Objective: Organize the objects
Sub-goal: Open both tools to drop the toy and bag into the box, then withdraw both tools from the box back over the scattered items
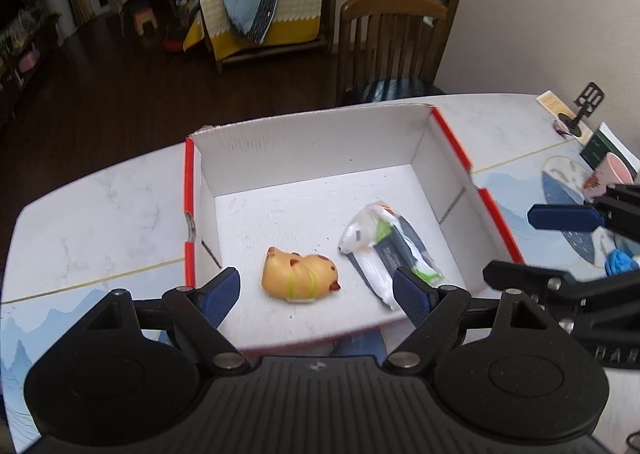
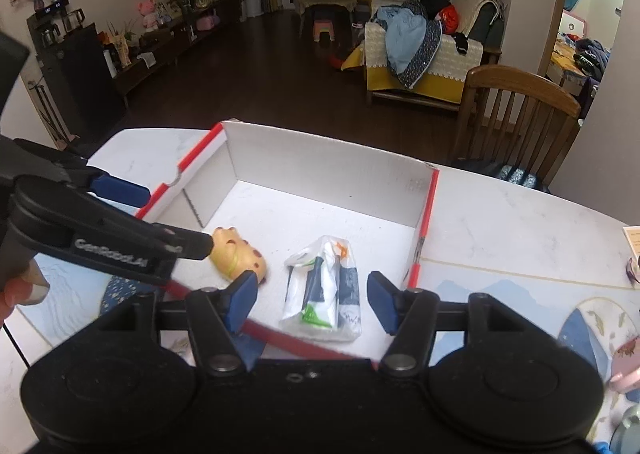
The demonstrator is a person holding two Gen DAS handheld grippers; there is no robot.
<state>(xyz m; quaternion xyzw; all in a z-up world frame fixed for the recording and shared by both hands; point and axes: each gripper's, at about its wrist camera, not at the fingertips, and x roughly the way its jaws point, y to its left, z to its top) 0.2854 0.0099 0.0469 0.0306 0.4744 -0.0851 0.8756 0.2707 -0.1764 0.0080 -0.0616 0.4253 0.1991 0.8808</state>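
A white cardboard box with red edges (image 1: 312, 146) (image 2: 320, 162) lies open on the marble table. Inside it lie a tan spotted animal toy (image 1: 299, 274) (image 2: 239, 257) and a clear plastic packet with white, grey and green contents (image 1: 386, 250) (image 2: 326, 290). My left gripper (image 1: 318, 294) is open and empty, just above the box's near edge, with the toy between its fingers' line. My right gripper (image 2: 312, 300) is open and empty, its fingers either side of the packet's near end. The right gripper also shows at the right of the left wrist view (image 1: 560, 242).
A wooden chair (image 1: 390, 42) (image 2: 520, 114) stands behind the table. At the table's right are a pink cup (image 1: 612, 174), a dark booklet (image 1: 604, 146), a black phone stand (image 1: 580, 110) and a blue object (image 1: 620, 262). A patterned blue placemat (image 2: 592, 326) lies there too.
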